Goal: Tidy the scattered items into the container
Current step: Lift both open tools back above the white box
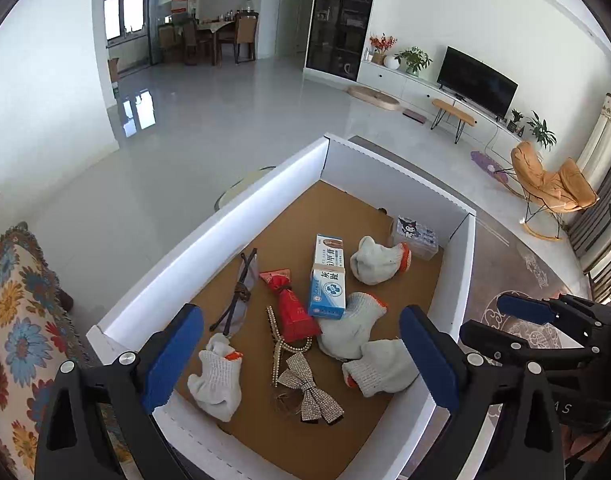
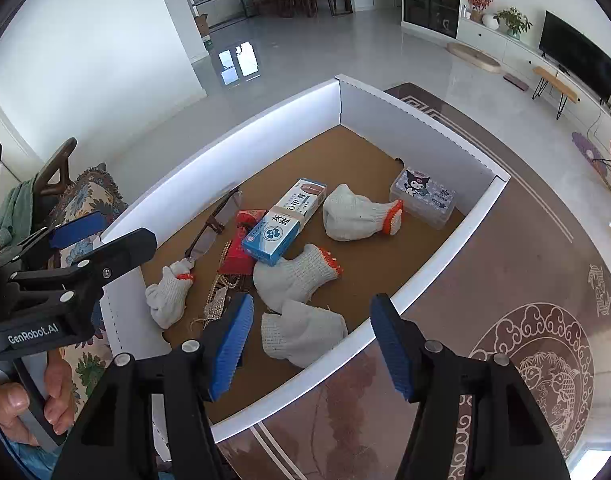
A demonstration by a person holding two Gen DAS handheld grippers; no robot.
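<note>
A white cardboard box [image 1: 389, 172] with a brown floor sits on a patterned brown rug [image 2: 505, 280], and every item in view lies inside it. Beside its left wall stands a seat under a floral throw [image 1: 13, 300].

Of the things in the box, the biggest are four white knit gloves with orange cuffs. One glove [image 2: 357, 216] lies toward the far right. A second [image 2: 293, 276] lies at the middle. A third [image 2: 301, 332] rests against the near wall, and a fourth [image 2: 169, 296] lies at the near left. A blue and white medicine carton [image 2: 285, 220] lies at the centre, its near end overlapping a red packet [image 1: 293, 308]. A clear plastic case with a cartoon label [image 2: 423, 196] sits in the far right corner. A pair of glasses [image 1: 237, 296] lies near the left wall. A pearl hair clip [image 1: 277, 340] and a rhinestone bow [image 1: 309, 392] lie just beside the fourth glove, at the near middle.

The left gripper [image 1: 301, 364] hangs over the near part of the box, its blue pads spread wide and released, with nothing between them. The right gripper [image 2: 313, 344] hovers over the near wall, its pads apart on either side of the third glove without pressing it; it too is released. A hand [image 2: 29, 400] holds the left gripper's handle.
</note>
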